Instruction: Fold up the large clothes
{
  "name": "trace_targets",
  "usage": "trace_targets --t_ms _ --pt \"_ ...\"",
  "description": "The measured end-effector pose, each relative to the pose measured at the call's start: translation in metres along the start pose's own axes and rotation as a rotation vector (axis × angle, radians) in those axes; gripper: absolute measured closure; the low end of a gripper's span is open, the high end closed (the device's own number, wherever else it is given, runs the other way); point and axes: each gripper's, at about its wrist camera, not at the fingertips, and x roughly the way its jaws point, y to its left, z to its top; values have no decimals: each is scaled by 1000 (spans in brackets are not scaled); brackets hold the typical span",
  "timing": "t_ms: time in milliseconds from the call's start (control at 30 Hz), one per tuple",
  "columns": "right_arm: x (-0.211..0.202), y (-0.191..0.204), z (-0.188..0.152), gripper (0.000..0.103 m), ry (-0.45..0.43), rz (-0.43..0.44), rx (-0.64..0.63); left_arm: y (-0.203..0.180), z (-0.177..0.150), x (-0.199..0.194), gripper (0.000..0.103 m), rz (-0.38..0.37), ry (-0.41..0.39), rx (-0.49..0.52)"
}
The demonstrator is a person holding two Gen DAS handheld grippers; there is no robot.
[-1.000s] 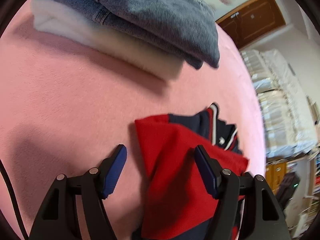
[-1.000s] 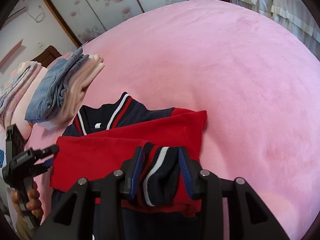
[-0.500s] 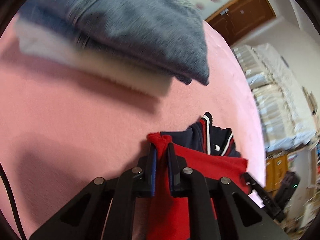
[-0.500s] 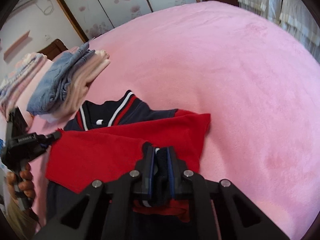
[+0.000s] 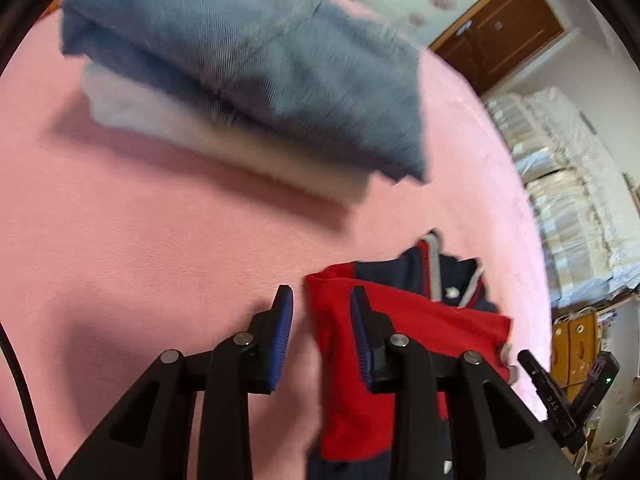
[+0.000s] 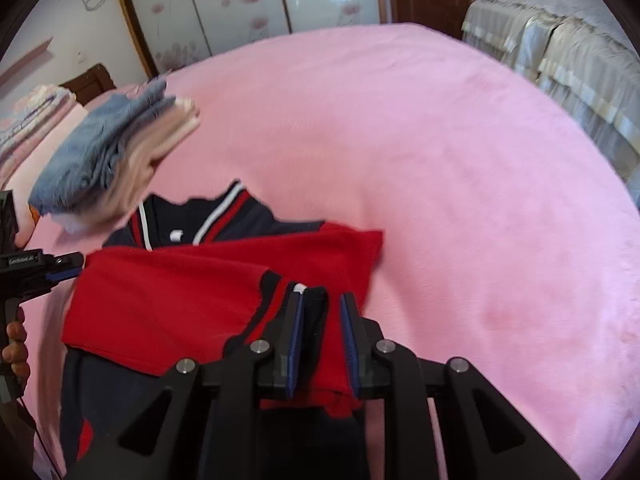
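A red and navy jacket (image 6: pixel 224 280) with a striped collar lies on the pink bed, its red sleeves folded across the body. It also shows in the left wrist view (image 5: pixel 408 320). My left gripper (image 5: pixel 320 312) is open, its jaws apart around the red corner of the fold. My right gripper (image 6: pixel 320 312) is open, with the striped cuff (image 6: pixel 314 300) loose between its blue pads.
A stack of folded clothes, blue denim (image 5: pixel 248 60) on white fabric (image 5: pixel 224 140), sits on the pink bed (image 6: pixel 440 160) beyond the jacket. It shows at left in the right wrist view (image 6: pixel 112 156). A draped bed (image 6: pixel 568 52) stands at right.
Both grippers were shut on the jacket half a second ago, the left on the red corner, the right on the cuff. Both have now opened and let go.
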Motion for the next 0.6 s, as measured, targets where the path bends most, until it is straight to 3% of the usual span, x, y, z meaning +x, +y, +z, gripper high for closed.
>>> trace_targets --t_ms 133,233,367,400,433,500,567,600 --pt "-21 10 2 84 -50 70 24 -32 -15 -21 76 -27 -75 77" --pt "-21 35 2 84 -46 152 12 -56 -30 -11 76 -42 -71 139" --pt "-7 75 -1 84 -21 199 -63 -69 -47 26 76 0 -26 162" --pt "1 81 -2 84 -6 206 -76 -65 -50 38 76 56 -20 155" --pt "9 85 -5 84 8 192 -89 -60 -52 44 77 92 -13 149" --pt "28 87 -10 84 46 125 -114 -45 -54 52 88 98 -2 109" --pt "42 72 -14 93 82 46 -85 -36 -54 49 94 82 -6 91" --pt "45 56 -16 103 86 20 -42 -35 -54 47 95 91 -8 99"
